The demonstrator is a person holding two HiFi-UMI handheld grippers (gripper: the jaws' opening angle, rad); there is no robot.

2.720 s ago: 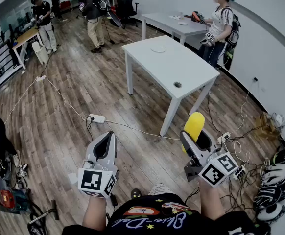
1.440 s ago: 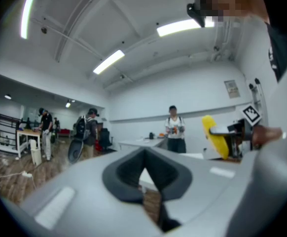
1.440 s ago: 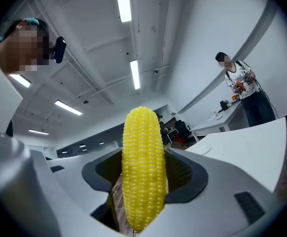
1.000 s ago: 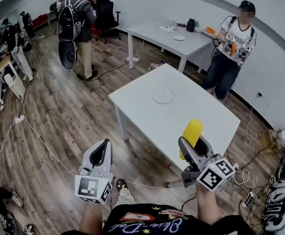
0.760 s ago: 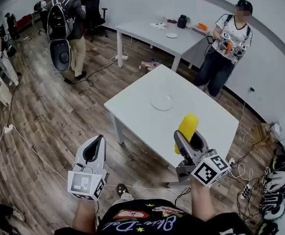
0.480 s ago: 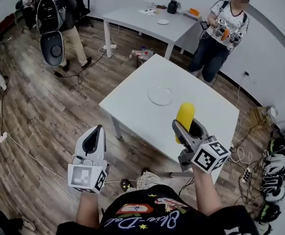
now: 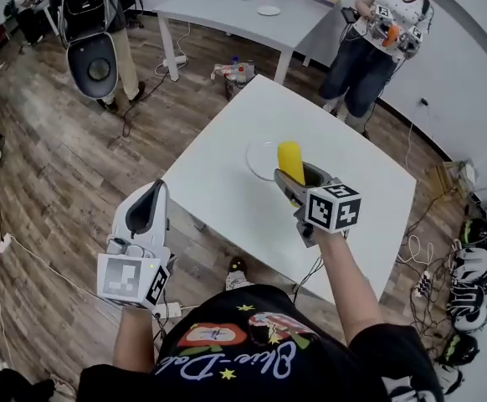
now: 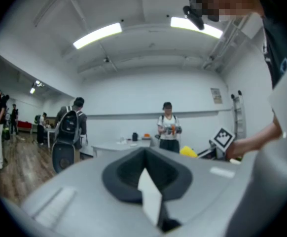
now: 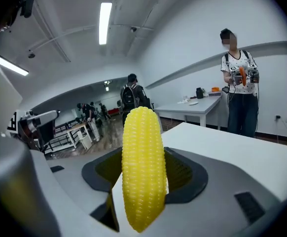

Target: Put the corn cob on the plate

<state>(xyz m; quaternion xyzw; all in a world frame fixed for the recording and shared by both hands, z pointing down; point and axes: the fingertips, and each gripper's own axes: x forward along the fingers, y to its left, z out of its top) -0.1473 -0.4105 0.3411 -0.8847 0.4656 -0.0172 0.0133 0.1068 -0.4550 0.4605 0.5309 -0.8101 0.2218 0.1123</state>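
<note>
Smooth white table [image 7: 218, 191], knobbly cob [image 9: 142, 167], round plate [image 7: 258, 156]

Corn cob [image 9: 142, 167]: yellow, full rows of kernels, intact. It is clamped at its lower part between the jaws of the right tongs [image 7: 298, 178] and stands upright, rounded tip clear above them. Plate [image 7: 258, 156]: round, pale, translucent. It lies flat on the white worktop [image 7: 227, 199] just beyond the tongs' tips, with its near-right edge hidden behind the cob in the head view.

Right gripper [image 7: 299, 182] brought corn cob [image 7: 290, 159] to plate [image 7: 258, 154]
</note>
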